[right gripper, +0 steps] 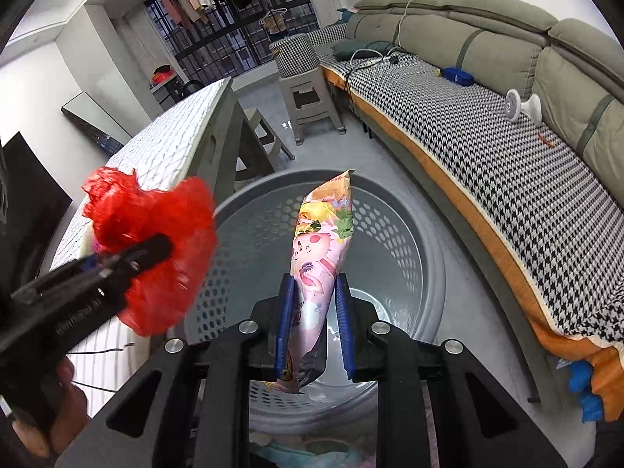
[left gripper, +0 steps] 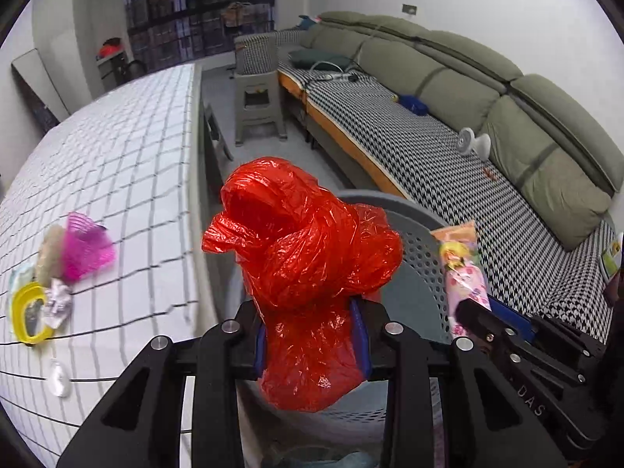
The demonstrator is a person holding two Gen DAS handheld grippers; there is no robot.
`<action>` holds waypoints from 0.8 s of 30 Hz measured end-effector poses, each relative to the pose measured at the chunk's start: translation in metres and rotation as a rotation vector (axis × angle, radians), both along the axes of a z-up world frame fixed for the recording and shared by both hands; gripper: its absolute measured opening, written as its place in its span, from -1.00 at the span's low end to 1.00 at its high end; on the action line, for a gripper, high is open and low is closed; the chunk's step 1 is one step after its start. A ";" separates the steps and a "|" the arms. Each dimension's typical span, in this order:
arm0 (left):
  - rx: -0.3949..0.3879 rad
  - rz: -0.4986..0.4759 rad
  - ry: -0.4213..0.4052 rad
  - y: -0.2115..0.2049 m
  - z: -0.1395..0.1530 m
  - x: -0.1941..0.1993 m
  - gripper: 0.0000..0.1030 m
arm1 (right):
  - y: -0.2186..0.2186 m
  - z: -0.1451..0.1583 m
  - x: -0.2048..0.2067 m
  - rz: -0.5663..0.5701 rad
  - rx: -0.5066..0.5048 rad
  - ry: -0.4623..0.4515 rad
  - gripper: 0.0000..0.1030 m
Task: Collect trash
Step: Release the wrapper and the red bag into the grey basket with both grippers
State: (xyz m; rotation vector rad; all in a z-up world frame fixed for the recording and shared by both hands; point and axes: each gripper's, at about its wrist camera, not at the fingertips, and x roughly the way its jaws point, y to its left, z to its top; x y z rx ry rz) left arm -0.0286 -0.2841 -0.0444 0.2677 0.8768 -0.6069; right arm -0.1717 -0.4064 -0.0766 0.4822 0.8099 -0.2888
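Left gripper (left gripper: 312, 335) clamps a red bag (left gripper: 304, 269); right gripper (right gripper: 315, 327) pinches a snack packet (right gripper: 318, 265), both above the grey basket's rim (right gripper: 438, 257), table edge (left gripper: 195, 195) left.

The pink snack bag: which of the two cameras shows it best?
The right wrist view. There the snack bag stands front and centre, pinched in the right tool above the grey basket, its cartoon print readable. The left wrist view catches only a blurred strip of it at the side.

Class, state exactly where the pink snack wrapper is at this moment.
The pink snack wrapper is clamped in the right gripper, held over the grey perforated basket, right of the red plastic bag.
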 end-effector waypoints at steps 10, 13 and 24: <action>0.041 -0.019 0.039 -0.024 -0.032 0.001 -0.32 | -0.025 -0.020 0.005 -0.016 0.012 0.035 -0.57; 0.041 -0.012 0.055 -0.023 -0.035 0.005 -0.32 | -0.023 -0.020 0.007 -0.009 0.008 0.037 -0.56; 0.017 0.026 0.028 -0.012 -0.026 0.010 0.23 | -0.020 -0.010 0.006 -0.012 -0.025 -0.001 -0.17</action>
